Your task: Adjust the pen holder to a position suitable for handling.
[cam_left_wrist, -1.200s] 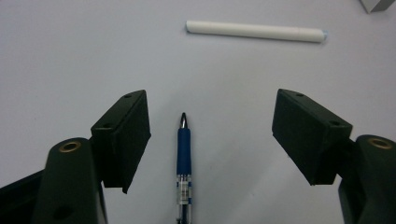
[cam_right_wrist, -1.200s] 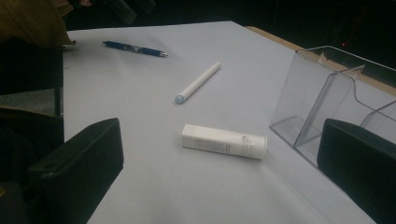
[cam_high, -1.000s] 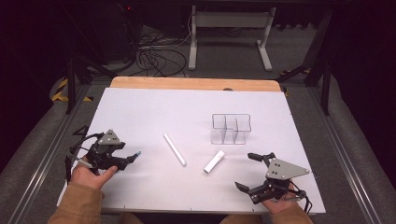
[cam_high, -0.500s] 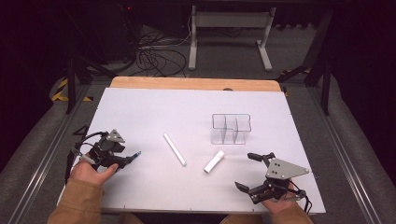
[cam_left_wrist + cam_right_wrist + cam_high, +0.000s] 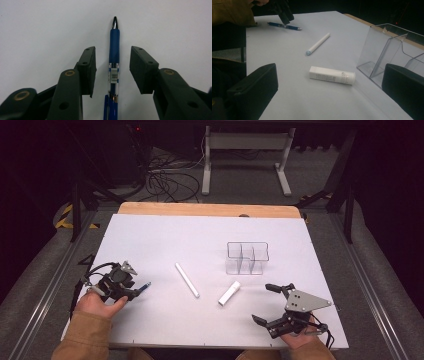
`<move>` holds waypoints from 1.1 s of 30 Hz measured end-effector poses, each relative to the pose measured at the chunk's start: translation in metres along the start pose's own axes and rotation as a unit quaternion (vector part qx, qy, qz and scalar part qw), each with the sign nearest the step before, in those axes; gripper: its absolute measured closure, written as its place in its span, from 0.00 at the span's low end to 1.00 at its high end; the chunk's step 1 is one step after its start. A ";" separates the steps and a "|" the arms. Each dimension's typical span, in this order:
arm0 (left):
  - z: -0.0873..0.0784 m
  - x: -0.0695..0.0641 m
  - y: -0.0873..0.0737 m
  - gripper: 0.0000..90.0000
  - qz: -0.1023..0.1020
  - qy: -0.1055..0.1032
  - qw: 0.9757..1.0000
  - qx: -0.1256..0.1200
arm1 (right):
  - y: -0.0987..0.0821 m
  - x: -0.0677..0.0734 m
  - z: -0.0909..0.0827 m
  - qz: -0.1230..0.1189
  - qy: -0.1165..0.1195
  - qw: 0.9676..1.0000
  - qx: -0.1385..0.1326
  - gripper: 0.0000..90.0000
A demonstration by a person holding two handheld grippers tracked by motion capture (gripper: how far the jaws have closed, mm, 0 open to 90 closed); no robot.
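A blue pen point(image 5: 114, 45) lies flat on the white table, tip pointing away, between the pads of my left gripper point(image 5: 112, 51). The jaws have just been closing, but a gap remains on each side of the pen. In the high view this gripper point(image 5: 134, 289) sits at the near left, with the pen point(image 5: 144, 285) poking out to the right. My right gripper point(image 5: 261, 302) rests open at the near right, holding nothing. Ahead of its jaws point(image 5: 330, 92) lies a short white tube point(image 5: 332, 75), with a long white marker point(image 5: 318, 44) farther off.
A clear compartmented organiser point(image 5: 247, 257) stands right of centre, just beyond the short tube point(image 5: 229, 293). The marker point(image 5: 187, 280) lies slanted mid-table. The white table top point(image 5: 165, 235) ends in a wooden strip at the far edge; a desk frame and cables are on the floor beyond.
My left gripper has tipped down over the blue pen and its jaws have narrowed around it. The right gripper, tube, marker and organiser have not moved.
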State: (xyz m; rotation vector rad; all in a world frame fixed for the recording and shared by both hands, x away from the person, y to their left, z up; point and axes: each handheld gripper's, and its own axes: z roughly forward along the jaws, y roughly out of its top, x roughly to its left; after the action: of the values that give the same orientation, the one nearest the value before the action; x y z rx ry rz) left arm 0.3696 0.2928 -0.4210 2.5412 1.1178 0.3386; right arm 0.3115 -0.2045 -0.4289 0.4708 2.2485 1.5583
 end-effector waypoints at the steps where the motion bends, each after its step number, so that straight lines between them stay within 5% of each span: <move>1: 0.001 0.000 0.000 0.67 -0.001 -0.003 1.000 0.006 | 0.000 0.000 0.000 0.000 0.001 1.000 0.000 0.01; 12: 0.006 -0.001 0.002 0.77 -0.001 0.012 0.999 0.040 | -0.001 0.000 0.000 0.003 -0.001 1.000 0.002 0.01; 33: 0.015 -0.001 0.004 0.87 0.001 -0.011 0.998 0.062 | -0.001 0.000 0.001 0.001 0.003 1.000 0.004 0.01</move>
State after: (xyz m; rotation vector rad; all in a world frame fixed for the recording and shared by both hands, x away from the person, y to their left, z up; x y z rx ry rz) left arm 0.3771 0.2861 -0.4334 2.6459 1.1622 0.2489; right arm 0.3122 -0.2042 -0.4300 0.4705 2.2598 1.5545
